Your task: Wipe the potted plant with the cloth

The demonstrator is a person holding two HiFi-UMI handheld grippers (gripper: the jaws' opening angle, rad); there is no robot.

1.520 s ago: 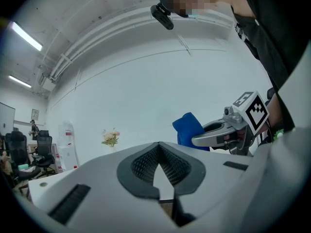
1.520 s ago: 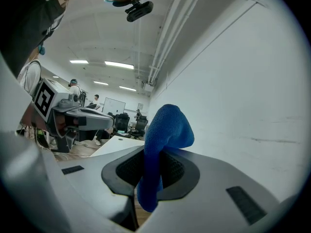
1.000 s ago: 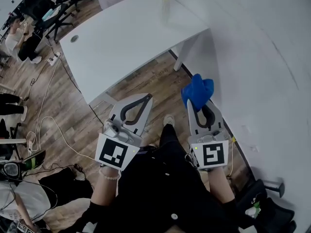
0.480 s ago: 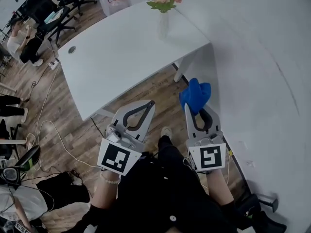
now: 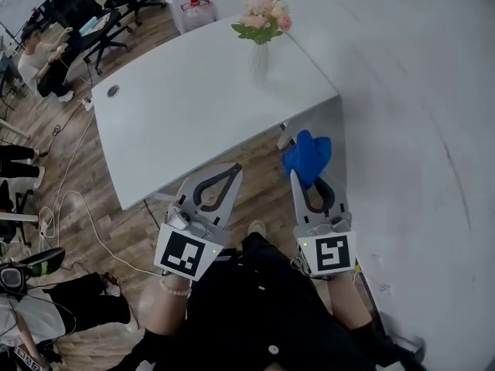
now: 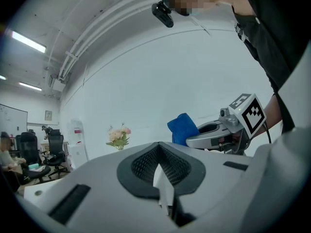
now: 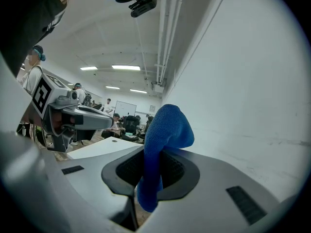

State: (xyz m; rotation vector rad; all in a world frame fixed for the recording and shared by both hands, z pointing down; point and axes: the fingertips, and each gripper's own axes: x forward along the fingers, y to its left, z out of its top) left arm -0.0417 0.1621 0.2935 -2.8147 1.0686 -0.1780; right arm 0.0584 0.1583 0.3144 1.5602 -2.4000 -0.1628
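Currently my right gripper [image 5: 303, 178] pinches a fuzzy blue cloth [image 5: 308, 155], bunched and lolling over its tips. My left gripper [image 5: 234, 168] is closed and empty. Both point roughly level, side by side. The potted plant [image 5: 261, 33], pink blooms in a slim pale vase, stands on a smooth white table [image 5: 178, 107], well apart.

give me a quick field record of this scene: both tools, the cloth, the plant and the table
left tool: jaws together, nothing between them
right tool: shut on the cloth
cloth: blue, bunched, sticking out past the jaws
potted plant: pink flowers in a pale vase, upright at the table's far side near the wall
table: white, ahead of both tools
contact: cloth and potted plant well apart, wiping not begun
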